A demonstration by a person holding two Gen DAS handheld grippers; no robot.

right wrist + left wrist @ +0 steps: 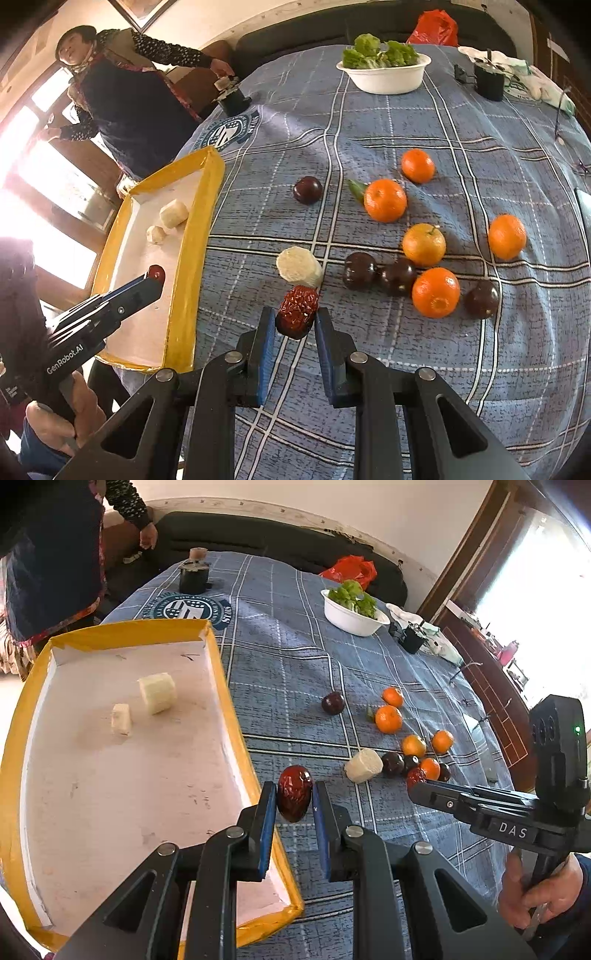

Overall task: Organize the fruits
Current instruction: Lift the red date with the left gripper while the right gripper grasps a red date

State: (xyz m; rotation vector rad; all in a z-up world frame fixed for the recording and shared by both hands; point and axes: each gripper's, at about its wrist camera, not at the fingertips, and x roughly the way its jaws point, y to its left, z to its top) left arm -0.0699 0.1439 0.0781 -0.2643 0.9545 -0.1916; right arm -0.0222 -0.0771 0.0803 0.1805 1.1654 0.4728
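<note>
My left gripper point(295, 788) is shut on a wrinkled red date point(293, 805), just off the right rim of the yellow-edged tray point(225, 686). Two white peeled chunks point(157, 692) lie in the tray. In the right wrist view, the left gripper point(155, 282) hangs over the tray point(192, 236) with its date point(157, 272). My right gripper point(295, 314) is shut on a second red date point(300, 301), above the cloth next to a white chunk point(297, 266). Several oranges point(385, 200) and dark plums point(360, 270) lie loose to its right.
A white bowl of greens point(384, 75), a black cup point(488, 84) and a red bag point(434, 27) stand at the far side of the blue checked tablecloth point(480, 350). A black grinder point(194, 576) sits far left. A person point(136, 110) stands behind the tray.
</note>
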